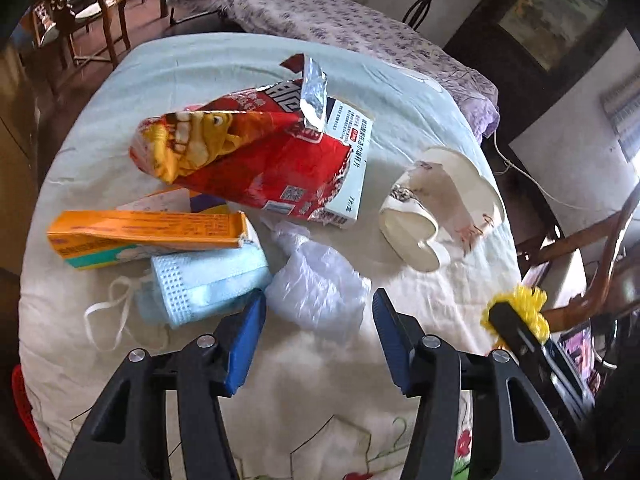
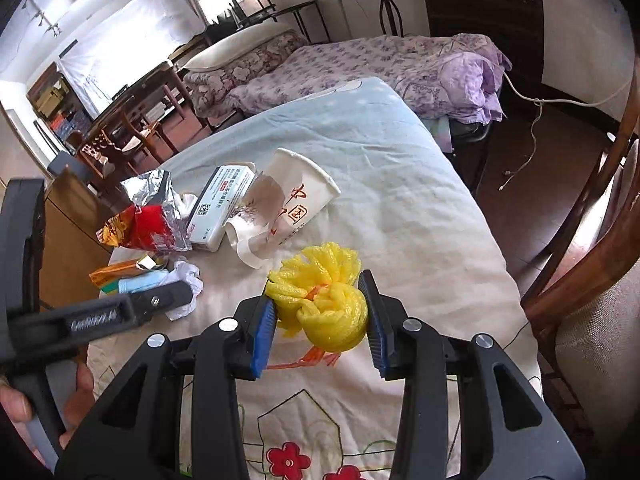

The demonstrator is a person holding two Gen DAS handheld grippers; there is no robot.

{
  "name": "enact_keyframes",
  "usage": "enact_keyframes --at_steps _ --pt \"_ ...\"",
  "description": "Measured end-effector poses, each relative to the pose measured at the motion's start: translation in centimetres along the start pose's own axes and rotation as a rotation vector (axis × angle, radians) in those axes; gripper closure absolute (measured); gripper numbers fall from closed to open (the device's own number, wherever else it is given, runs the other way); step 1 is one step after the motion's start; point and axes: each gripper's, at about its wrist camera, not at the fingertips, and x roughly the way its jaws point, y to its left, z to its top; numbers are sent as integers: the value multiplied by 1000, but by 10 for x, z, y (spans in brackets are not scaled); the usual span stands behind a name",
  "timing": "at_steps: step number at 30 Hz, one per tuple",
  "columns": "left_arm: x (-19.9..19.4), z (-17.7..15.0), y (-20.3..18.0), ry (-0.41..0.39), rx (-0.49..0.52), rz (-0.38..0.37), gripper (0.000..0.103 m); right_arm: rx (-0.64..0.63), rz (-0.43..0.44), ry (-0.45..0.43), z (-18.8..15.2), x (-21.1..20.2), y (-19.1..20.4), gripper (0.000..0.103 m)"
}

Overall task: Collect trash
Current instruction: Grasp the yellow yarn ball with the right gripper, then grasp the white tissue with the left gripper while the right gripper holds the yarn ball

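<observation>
- The litter lies in one loose cluster on the pale cloth-covered table [image 1: 400, 92], which in my judgement is why both grippers work over the same patch of it.
- The left gripper [image 1: 319, 312] points steeply down at the crumpled clear plastic bag [image 1: 316, 280]. Its blue pads [image 1: 248, 344] stand at a middling width either side of the bag's near end without visibly pressing it, so the bag lies loose on the cloth, not yet gripped.
- That stance reads as lining up for a pinch across the bag's narrow width.
- The bag's long axis runs from the near fingertips away toward the red crinkled snack packet [image 1: 256, 160]; its twisted thin end points at the packet.
- The right gripper [image 2: 322, 312] holds a yellow foam-net fruit sleeve [image 2: 324, 300] squeezed between its pads, lifted just above the cloth, near the table's right side; probably it is kept clamped so it can be carried off with the rest.
- The bunched sleeve has no clear long axis; its frayed end fans away from the camera toward the torn white paper cup [image 2: 288, 204].
- The cup lies on its side, its mouth pointing away to the far right in the right wrist view.
- A light blue face mask [image 1: 204, 284] and an orange carton [image 1: 148, 232] lie just left of the bag.
</observation>
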Motion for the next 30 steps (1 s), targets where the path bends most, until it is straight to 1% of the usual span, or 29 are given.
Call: enact_keyframes --at_steps 1,2,4,6,9,14,20,22,25,27,30 --pt "2 2 0 0 -2 -1 66 3 8 -2 0 0 0 63" --pt "4 3 -1 8 -1 -5 72 4 18 -7 0 0 1 62" --pt "7 4 -3 20 -4 -14 82 -3 23 -23 0 -1 2 62" --pt "5 3 -5 6 5 -15 85 -13 23 -28 -1 -1 4 62" --pt "-8 -8 -6 2 33 -32 86 -20 23 -27 -1 0 7 62" --pt "-36 -38 -5 -18 91 -28 86 -42 26 -41 -3 -4 12 62" --pt "-77 -80 12 -59 126 -34 86 -100 36 -42 -10 -6 28 62" --pt "-94 -94 24 -85 135 -26 86 -113 49 -35 -13 -7 34 62" --pt "-120 -113 49 -129 118 -6 86 -128 69 -25 -18 -9 41 62" --pt "-134 -118 61 -147 98 5 86 -132 87 -13 -22 -10 46 62" --pt "-151 -127 86 -181 57 40 86 -146 109 7 -29 -12 56 63"
